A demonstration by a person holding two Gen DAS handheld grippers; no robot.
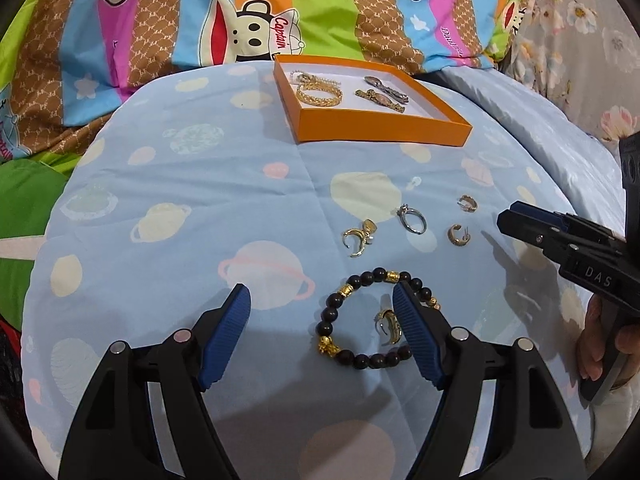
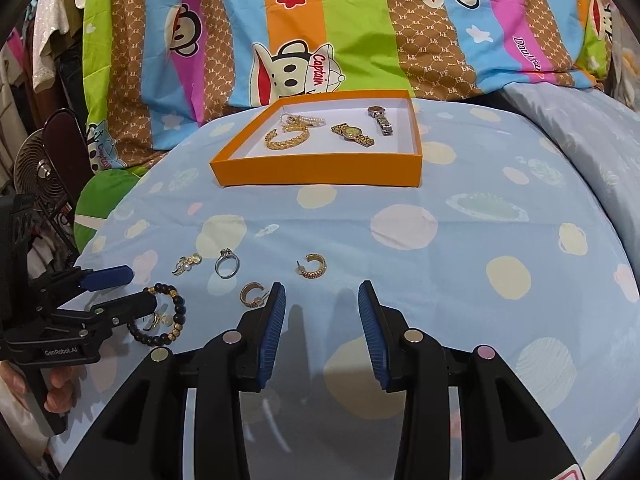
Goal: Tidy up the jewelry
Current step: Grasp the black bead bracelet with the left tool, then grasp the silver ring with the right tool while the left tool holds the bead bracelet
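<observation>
The left gripper (image 1: 322,308) hangs spread over the bead bracelet (image 1: 352,320) on the sheet (image 1: 180,200); the right gripper (image 2: 322,304), jaws apart and empty, sits near a hoop (image 2: 251,295). Only the right view shows a fan (image 2: 34,168). Watches lie in the box (image 2: 320,168).

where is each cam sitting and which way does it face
Left wrist: sits on the left gripper, angled down over the bed at the beaded bracelet; the open right gripper and a hand show at its right edge.
Right wrist: sits on the open right gripper, facing the orange box; the left gripper shows at left.
Shared: box, bracelet, silver ring, both hoop earrings.
</observation>
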